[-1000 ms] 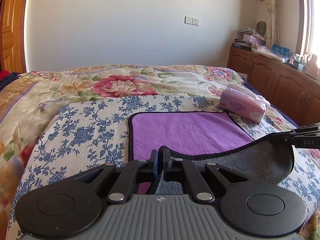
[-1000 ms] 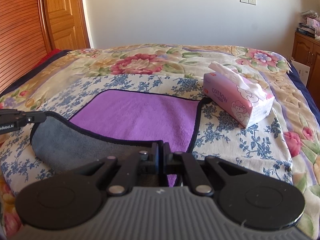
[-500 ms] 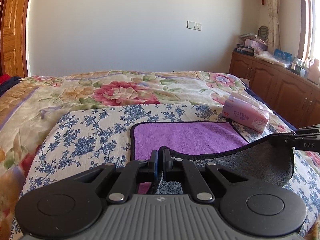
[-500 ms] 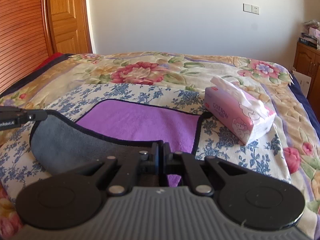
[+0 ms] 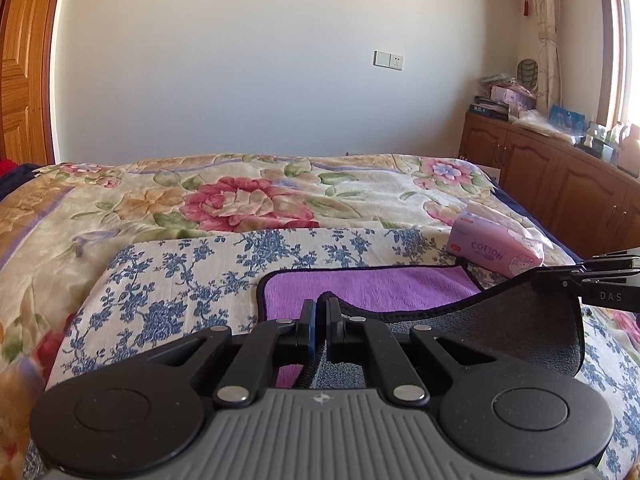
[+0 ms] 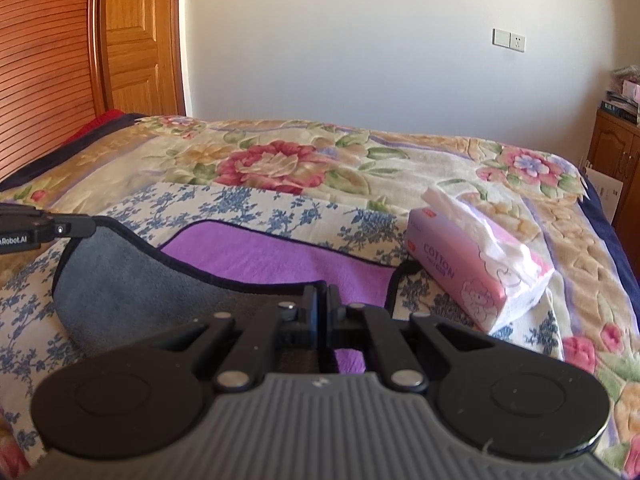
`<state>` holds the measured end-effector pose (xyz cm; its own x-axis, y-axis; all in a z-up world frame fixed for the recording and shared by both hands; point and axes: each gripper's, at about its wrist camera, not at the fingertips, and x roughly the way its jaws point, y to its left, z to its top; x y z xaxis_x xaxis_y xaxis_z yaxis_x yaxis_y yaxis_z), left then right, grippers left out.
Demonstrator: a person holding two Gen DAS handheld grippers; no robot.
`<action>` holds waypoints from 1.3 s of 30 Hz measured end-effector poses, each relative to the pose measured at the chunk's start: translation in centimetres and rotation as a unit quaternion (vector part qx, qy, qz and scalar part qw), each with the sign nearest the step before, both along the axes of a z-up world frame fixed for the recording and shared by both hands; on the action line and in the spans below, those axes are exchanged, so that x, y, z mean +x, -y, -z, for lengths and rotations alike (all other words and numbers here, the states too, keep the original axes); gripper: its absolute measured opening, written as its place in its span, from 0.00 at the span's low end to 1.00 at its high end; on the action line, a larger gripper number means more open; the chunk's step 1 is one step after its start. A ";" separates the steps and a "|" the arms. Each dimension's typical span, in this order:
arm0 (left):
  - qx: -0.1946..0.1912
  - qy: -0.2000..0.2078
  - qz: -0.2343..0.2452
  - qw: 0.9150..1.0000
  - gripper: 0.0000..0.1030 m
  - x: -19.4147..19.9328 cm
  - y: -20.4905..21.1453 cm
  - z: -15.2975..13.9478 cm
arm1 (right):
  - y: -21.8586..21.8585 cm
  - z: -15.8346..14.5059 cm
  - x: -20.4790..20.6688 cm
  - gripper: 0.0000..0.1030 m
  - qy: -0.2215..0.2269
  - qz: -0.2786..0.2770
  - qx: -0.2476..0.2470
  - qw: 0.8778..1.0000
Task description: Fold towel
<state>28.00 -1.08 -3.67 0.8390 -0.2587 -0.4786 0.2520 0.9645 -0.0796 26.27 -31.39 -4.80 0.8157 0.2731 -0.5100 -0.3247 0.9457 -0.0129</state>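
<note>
The towel (image 5: 372, 290) is purple on top, grey underneath, with a black hem; it lies on a blue-flowered cloth on the bed. Its near edge is lifted, showing the grey side (image 5: 500, 332). My left gripper (image 5: 320, 306) is shut on the near left corner. My right gripper (image 6: 323, 294) is shut on the near right corner. Each gripper shows in the other's view: the right one (image 5: 560, 278) at the right edge, the left one (image 6: 82, 226) at the left edge. The far half of the towel (image 6: 276, 258) lies flat.
A pink tissue pack (image 6: 480, 276) marked COTTON lies just right of the towel, also in the left wrist view (image 5: 494, 250). The blue-flowered cloth (image 5: 172, 280) sits on a floral quilt (image 5: 248, 200). A wooden cabinet (image 5: 560, 184) stands right, a wooden door (image 6: 136, 40) left.
Both grippers have risen with the towel's near edge held in them and moved forward over it. Less of the purple side shows now.
</note>
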 end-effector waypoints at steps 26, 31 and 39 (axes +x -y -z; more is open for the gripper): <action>0.004 0.022 -0.007 1.000 0.05 5.7 1.3 -0.2 | 0.2 0.4 5.1 0.05 0.032 -0.002 0.003 0.999; 0.012 0.028 -0.005 1.000 0.05 6.7 1.4 -0.4 | -0.2 0.6 6.0 0.05 0.041 -0.006 0.004 0.999; 0.029 0.034 -0.016 0.999 0.06 8.6 1.6 0.5 | -0.1 1.2 7.7 0.05 0.044 0.002 -0.007 0.999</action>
<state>36.63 -2.65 -4.21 0.8770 -0.2056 -0.4343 0.2247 0.9744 -0.0076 33.98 -31.32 -5.99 0.8580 0.2635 -0.4409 -0.3185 0.9464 -0.0544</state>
